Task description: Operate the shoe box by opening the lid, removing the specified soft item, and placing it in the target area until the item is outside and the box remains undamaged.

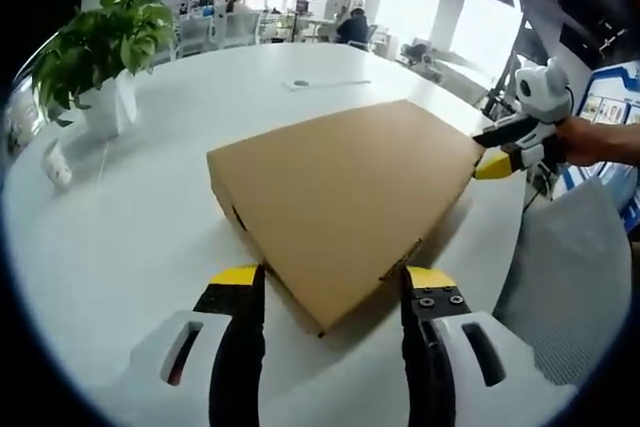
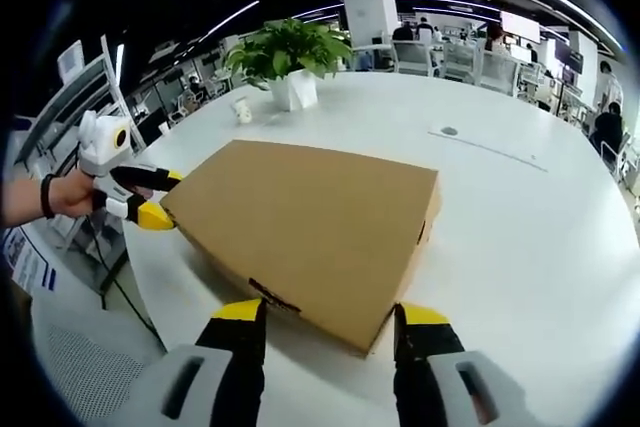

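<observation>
Left gripper view: I am straddling a corner of the closed shoe box (image 1: 345, 202) on the desk (image 1: 150, 207) with my left claw (image 1: 333, 277) wide open and holding nothing. At 3 o'clock my right claw (image 1: 490, 154) is meeting the far corner, also open in the right gripper view. I should be lifting the lid evenly from both ends.

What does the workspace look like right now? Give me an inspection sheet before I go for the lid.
Surface: white table, broad and bare around the box.
Job's things: cardboard shoe box, lid shut, lying flat; the soft item is hidden inside.
Clutter: potted plant and a small white object beside it, both apart from the box.
Grippers: left gripper open, jaws either side of one box corner; right gripper open, jaws either side of the opposite corner.
Cables: nothing seen on the table.
Surroundings: open office with ceiling strip lights, chairs and people in the distance.
</observation>
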Demonstrator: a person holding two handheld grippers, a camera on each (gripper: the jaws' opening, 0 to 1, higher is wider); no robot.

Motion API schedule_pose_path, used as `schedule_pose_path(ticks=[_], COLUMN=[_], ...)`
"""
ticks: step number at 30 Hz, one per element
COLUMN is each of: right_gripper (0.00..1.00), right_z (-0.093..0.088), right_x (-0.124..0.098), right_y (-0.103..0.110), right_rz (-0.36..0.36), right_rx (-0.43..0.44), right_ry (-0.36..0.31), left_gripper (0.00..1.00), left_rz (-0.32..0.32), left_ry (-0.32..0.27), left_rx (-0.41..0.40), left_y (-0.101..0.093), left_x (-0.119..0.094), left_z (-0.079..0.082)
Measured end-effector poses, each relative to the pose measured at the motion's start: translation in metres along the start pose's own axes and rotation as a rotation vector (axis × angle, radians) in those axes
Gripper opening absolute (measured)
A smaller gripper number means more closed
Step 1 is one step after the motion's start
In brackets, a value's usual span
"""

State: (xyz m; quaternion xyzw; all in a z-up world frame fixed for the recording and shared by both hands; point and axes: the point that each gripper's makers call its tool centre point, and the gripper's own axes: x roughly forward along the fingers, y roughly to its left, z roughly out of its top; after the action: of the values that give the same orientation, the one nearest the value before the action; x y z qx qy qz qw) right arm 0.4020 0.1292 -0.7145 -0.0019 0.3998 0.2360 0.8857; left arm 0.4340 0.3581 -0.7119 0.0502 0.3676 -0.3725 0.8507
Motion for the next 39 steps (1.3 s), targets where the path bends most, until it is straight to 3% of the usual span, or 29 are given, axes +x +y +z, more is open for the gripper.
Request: schedule_pose_path(ticks=[18, 39], right_gripper=[0.47, 0.48], right_z=[0.012, 0.037], right_x=[-0.011, -0.025], right_y=[0.004, 0.004], right_rz=[-0.001, -0.009], right_rx=[0.027, -0.025], right_ry=[-0.053, -0.123], left_gripper=[0.50, 0.49], left_rz=[0.014, 0.012], left_ry=[-0.068, -0.144], left_rx=[-0.033, -0.064], left_y=[-0.003, -0.013], left_x=[-0.016, -0.033], left_z=[0.012, 0.031])
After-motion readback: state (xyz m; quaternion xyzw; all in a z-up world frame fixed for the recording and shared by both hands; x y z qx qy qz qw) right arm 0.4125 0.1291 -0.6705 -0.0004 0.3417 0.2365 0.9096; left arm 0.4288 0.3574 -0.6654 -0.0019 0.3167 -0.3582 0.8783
